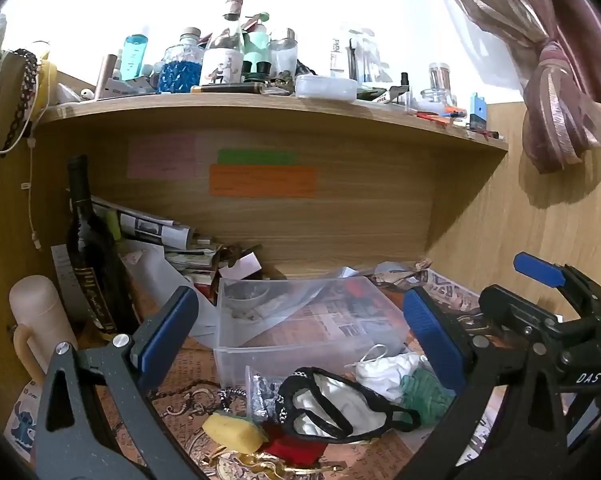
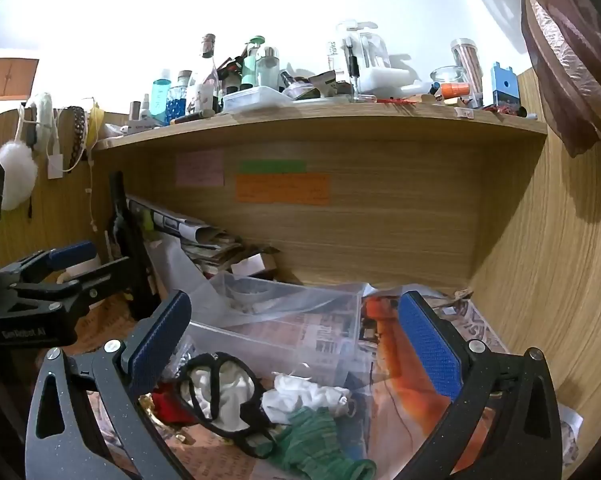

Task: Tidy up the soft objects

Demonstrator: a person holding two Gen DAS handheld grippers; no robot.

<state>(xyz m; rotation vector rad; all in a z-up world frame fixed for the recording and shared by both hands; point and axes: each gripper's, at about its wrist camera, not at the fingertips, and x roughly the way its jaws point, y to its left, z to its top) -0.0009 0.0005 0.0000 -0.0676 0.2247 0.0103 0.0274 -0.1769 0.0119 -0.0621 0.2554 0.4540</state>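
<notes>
Both grippers, left gripper [image 1: 300,332] and right gripper [image 2: 296,340], gape wide and empty above the tangled black-trimmed cloth [image 2: 220,392], whose loops could drag the green rag [image 2: 316,436] along.

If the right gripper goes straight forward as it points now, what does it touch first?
Probably the clear plastic bin, which lies directly ahead between the open fingers of the right gripper. The white cloth lies nearer but lower, so depth is uncertain.
</notes>
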